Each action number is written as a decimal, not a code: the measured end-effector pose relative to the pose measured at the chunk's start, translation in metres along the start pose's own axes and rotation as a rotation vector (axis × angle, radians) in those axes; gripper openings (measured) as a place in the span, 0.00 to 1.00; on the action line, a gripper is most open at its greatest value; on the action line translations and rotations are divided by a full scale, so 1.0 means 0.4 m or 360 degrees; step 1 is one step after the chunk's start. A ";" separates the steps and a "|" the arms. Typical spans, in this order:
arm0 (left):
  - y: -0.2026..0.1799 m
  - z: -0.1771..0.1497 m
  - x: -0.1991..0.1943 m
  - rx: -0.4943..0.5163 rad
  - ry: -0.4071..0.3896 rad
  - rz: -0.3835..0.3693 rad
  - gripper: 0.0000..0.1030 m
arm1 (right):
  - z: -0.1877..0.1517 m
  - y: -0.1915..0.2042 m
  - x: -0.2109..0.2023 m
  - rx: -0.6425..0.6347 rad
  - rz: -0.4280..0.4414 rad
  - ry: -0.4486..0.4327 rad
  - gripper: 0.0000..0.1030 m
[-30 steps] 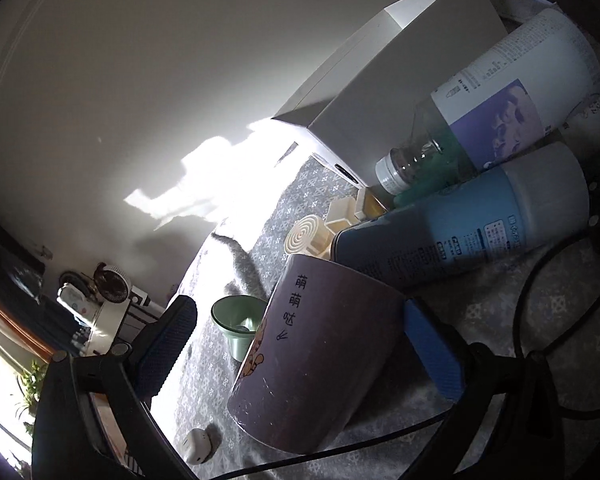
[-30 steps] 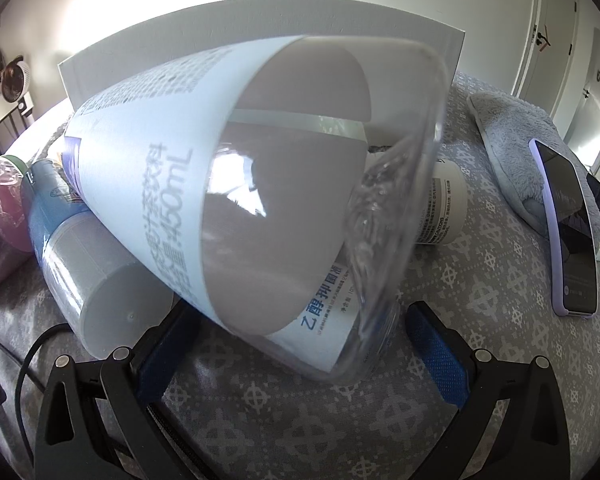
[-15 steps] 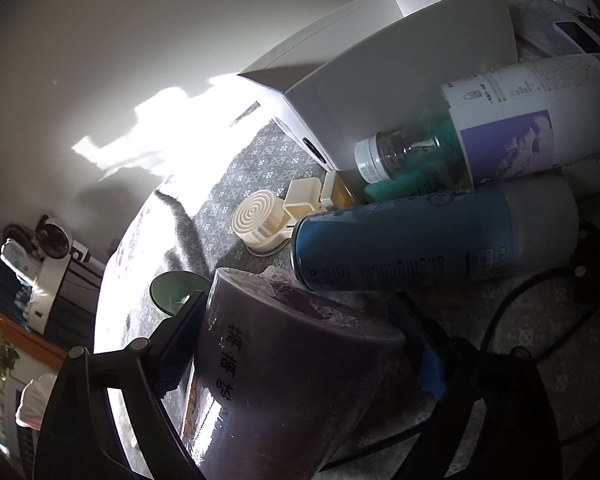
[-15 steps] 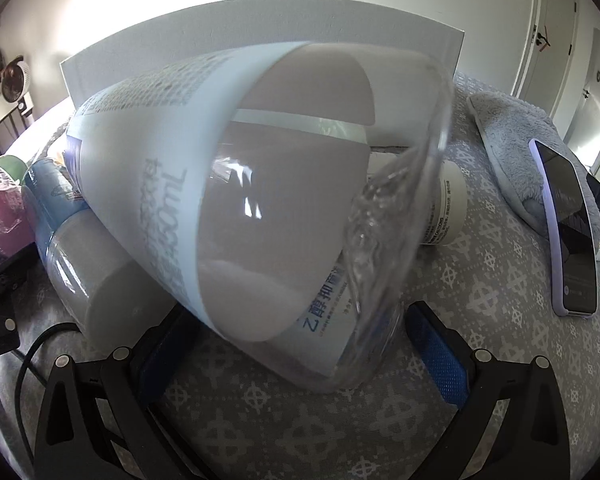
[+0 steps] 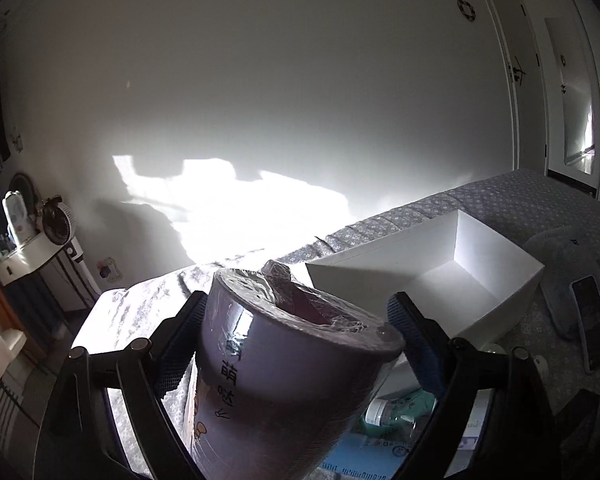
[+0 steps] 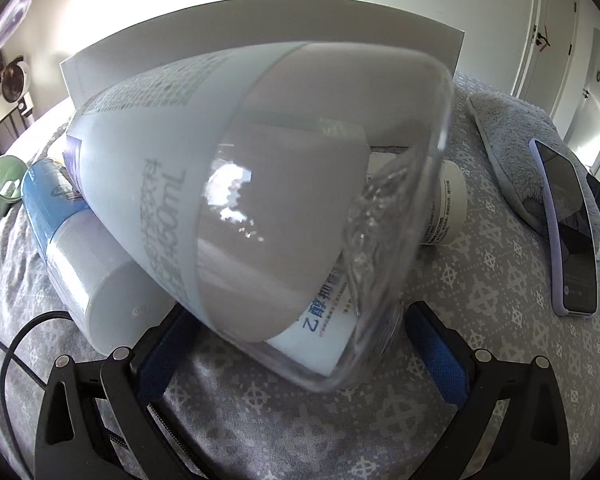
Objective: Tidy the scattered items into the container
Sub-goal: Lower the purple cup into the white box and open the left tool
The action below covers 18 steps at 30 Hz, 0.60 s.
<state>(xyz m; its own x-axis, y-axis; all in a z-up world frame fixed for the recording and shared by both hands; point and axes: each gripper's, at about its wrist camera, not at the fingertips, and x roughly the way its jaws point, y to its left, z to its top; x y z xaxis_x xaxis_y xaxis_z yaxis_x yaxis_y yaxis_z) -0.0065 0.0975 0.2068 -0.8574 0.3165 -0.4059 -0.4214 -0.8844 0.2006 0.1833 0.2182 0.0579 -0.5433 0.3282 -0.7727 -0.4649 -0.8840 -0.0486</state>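
White wall fills the background, with a bright patch of sunlight on it. Below it lies a bed covered by a grey patterned bedspread [image 6: 480, 320].

Left side: the left gripper [image 5: 296, 328] holds a lilac mug [image 5: 276, 376] wrapped in clear film. Both blue pads press against the mug's sides, just under the rim. The mug is upright, slightly tilted, and clear of the bedspread. Printed characters run down its front.

Container: a white box [image 5: 512, 288] stands open on the bedspread, beyond and to the right of the mug in the left wrist view. Its interior shows bare white walls and floor.

Right side: the right gripper [image 6: 296, 344] points steeply down at a clear bottle [image 6: 260, 184] with a white label, lying on its side. The bottle's base sits between the two blue pads. Whether the pads press on it cannot be told; the right pad appears to stand just apart from the bottle.

Surrounding items:
- A blue spray can [image 6: 60, 216] lies beside the bottle, touching it.
- A green cup [image 6: 4, 184] stands further left.
- A small white jar [image 6: 448, 208] lies behind the bottle.
- A phone [image 6: 568, 228] in a lilac case rests on a grey plush cushion [image 6: 504, 128].
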 end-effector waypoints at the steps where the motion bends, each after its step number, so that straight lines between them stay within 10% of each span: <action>1: -0.010 0.016 0.011 0.0006 -0.0025 -0.0006 0.87 | 0.000 0.000 0.000 0.0000 0.0000 0.0000 1.00; 18: -0.158 0.017 0.248 0.0016 0.0313 -0.0184 0.98 | -0.001 0.002 -0.001 0.0000 -0.0001 -0.0001 1.00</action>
<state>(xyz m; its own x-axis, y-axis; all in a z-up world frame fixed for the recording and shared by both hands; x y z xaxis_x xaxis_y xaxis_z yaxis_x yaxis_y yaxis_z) -0.0669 0.1873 0.1599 -0.7296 0.3414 -0.5925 -0.5171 -0.8424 0.1514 0.1833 0.2173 0.0579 -0.5435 0.3290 -0.7722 -0.4653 -0.8838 -0.0490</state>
